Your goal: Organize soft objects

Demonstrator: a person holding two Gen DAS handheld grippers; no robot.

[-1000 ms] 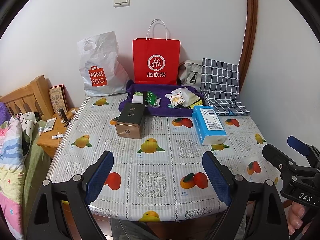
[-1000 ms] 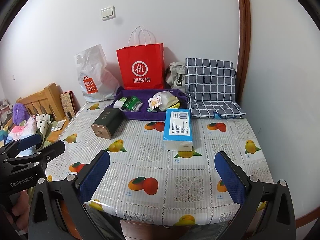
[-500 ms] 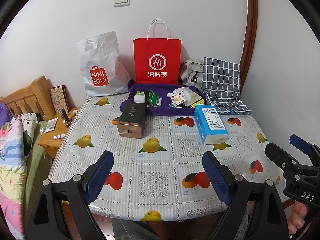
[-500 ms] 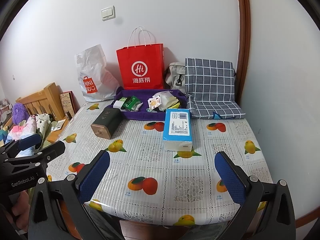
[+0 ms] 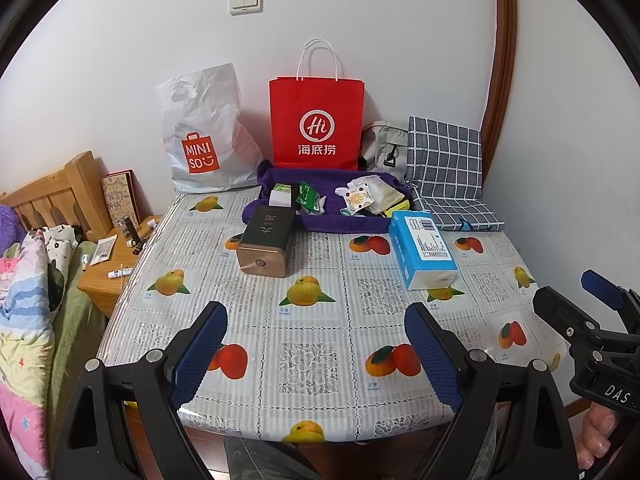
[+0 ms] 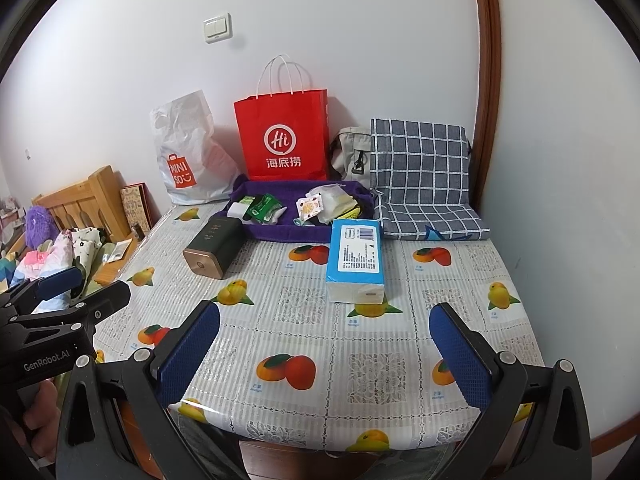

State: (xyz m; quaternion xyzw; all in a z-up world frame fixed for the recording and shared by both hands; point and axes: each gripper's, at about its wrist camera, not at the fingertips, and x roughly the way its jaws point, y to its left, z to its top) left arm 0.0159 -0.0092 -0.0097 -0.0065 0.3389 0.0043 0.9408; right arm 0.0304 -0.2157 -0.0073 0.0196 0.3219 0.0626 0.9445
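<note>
Both the left gripper (image 5: 316,350) and the right gripper (image 6: 324,354) are hovering with jaws apart, holding nothing. The blue tissue pack (image 6: 355,258) is lying on the worktop (image 6: 360,364) ahead of them.

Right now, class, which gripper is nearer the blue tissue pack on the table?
Right. The right gripper hangs almost straight in front of the blue tissue pack, jaws open. The left gripper sits further left, more in line with the dark tin.
</note>
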